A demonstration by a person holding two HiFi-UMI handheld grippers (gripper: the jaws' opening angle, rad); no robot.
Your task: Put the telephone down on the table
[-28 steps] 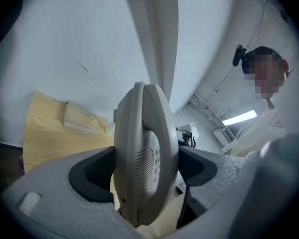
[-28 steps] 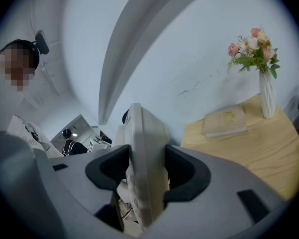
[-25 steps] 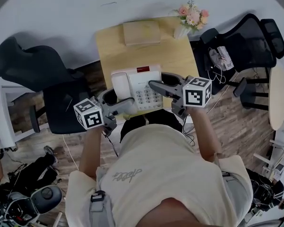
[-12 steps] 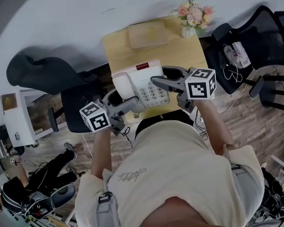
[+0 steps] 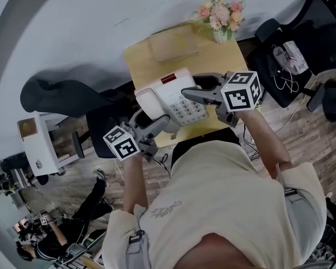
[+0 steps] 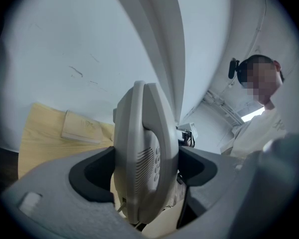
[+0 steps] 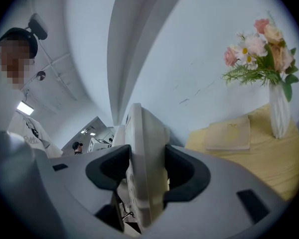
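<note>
The left tool (image 5: pixel 161 125) and the right tool (image 5: pixel 195 94) are both clamping the telephone (image 5: pixel 169 97), the left biting its edge at about 7 o'clock and the right biting the opposite edge at about 3 o'clock. The telephone is hanging between them, keypad up, with its long axis running roughly 11 to 5 o'clock, and it seems to be tilting just above the near half of the bench (image 5: pixel 213 60). Bare bench is lying directly beneath and toward 12 o'clock, so the set-down is likely calling for both hands lowering together, neither being nearer.
</note>
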